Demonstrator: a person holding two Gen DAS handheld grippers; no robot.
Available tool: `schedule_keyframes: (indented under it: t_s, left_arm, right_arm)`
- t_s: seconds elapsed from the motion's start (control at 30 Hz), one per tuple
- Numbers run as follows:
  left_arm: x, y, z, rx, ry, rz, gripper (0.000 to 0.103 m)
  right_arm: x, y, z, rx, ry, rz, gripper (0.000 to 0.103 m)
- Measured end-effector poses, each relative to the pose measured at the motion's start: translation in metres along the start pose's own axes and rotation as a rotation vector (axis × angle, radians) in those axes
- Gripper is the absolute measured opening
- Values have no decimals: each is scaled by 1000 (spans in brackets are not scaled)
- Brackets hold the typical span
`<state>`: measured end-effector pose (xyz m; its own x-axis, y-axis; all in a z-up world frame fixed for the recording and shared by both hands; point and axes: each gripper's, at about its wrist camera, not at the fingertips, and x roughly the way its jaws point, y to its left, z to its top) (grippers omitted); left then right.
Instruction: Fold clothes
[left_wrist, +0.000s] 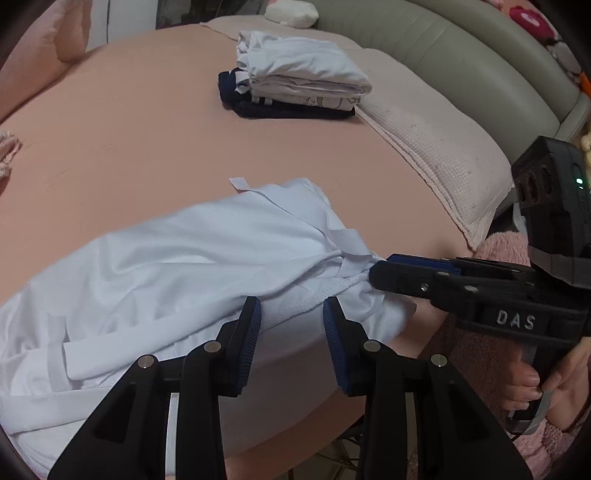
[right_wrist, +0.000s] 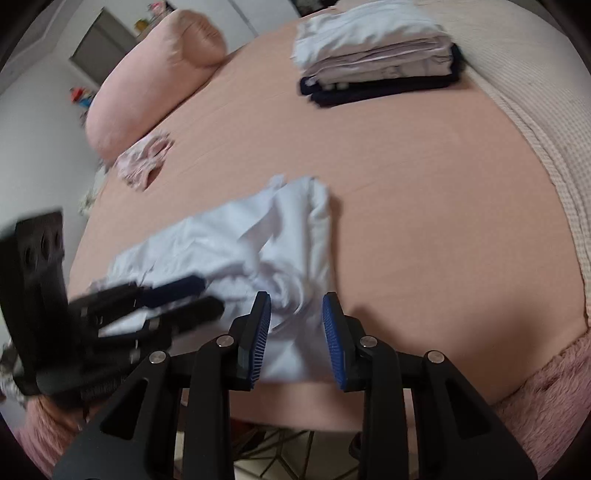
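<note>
Gathering a crumpled white cotton garment (left_wrist: 192, 251) at the peach bedsheet's (left_wrist: 147, 122) near edge: right gripper (left_wrist: 373, 275) pinches its bunched hem to anchor it; left gripper (left_wrist: 291, 314) hovers spread, seemingly ready to grasp.

Surface: a bed (left_wrist: 147, 122) under a smooth peach sheet.
Near edge: a loose white garment (left_wrist: 192, 251) lies crumpled on the sheet.
Far side: a stack of folded clothes (left_wrist: 295, 88), white over dark navy.
Right: a pale waffle-weave blanket (left_wrist: 436, 147).
Far left: a pink pillow (right_wrist: 147, 74), with a small pink ruffled cloth (right_wrist: 144, 158) near it.
</note>
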<state>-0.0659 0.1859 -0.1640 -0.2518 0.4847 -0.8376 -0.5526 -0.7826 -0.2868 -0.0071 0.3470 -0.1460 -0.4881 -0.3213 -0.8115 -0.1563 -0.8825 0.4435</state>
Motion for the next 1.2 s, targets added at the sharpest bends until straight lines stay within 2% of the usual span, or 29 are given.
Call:
schedule_keyframes:
  t_s: [0.13, 0.3, 0.4, 0.47, 0.6, 0.73, 0.83, 0.9, 1.0, 1.07, 1.2]
  left_arm:
    - [-8, 5, -6, -38, -26, -2, 37]
    - [-30, 3, -12, -60, -103, -63, 34]
    - [-29, 0, -11, -60, -106, -77, 29]
    - [-25, -4, -9, -57, -103, -88, 25]
    - [-15, -22, -3, -18, -86, -128, 25]
    - [-8, -39, 5, 7, -88, -136, 25]
    - [-1, -36, 9, -18, -78, -132, 25]
    - [4, -33, 8, -15, -59, -103, 25]
    - [10, -25, 5, -35, -40, -85, 25]
    - [13, -18, 2, -65, -33, -101, 25]
    - [20, -17, 1, -50, -21, -87, 25]
  right_arm:
    - [6, 3, 1, 0, 24, 84, 31]
    - [-9, 19, -5, -80, -21, 121, 31]
    - [-18, 14, -6, -56, -64, 68, 31]
    - [-23, 5, -4, -18, -97, -4, 31]
    - [-30, -17, -1, 50, -124, -139, 31]
    - [-13, -20, 0, 54, -38, -82, 31]
    - [-6, -12, 1, 12, -21, -78, 31]
    - [-2, -8, 2, -5, -12, -70, 31]
    - [1, -12, 4, -4, -4, -67, 31]
    - [3, -14, 5, 4, -4, -67, 31]
    - [9, -10, 7, 2, 10, -57, 31]
